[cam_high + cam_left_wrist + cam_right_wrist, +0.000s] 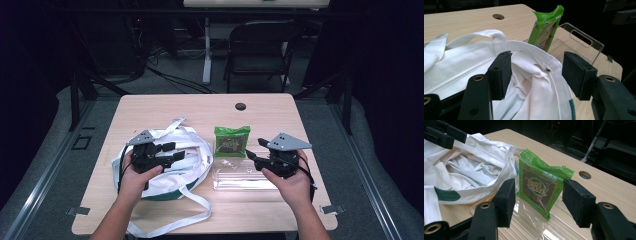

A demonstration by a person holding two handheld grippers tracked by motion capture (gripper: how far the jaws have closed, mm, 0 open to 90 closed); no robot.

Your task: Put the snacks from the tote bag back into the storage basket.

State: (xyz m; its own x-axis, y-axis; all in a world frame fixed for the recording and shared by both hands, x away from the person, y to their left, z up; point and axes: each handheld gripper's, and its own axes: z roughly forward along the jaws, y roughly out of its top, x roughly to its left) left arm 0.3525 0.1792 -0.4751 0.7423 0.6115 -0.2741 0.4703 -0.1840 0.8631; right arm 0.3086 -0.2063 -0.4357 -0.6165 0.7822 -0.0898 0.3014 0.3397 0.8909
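Note:
A white cloth tote bag [170,167] with long straps and a green mark lies open on the left half of the table. My left gripper [172,151] hovers over it, open, its jaws on either side of the bag's zippered rim [544,71]. A green snack packet [231,141] stands at the far end of a clear plastic tray [235,180]. My right gripper [254,150] is open just right of the packet. In the right gripper view, the packet [540,187] stands upright just beyond the open gripper [539,200], with the bag [474,170] to its left.
The wooden table [165,110] has a round cable hole [240,106] near its far edge. A dark folding chair [260,50] and desk legs stand beyond it. The bag's straps [170,222] trail toward the near edge.

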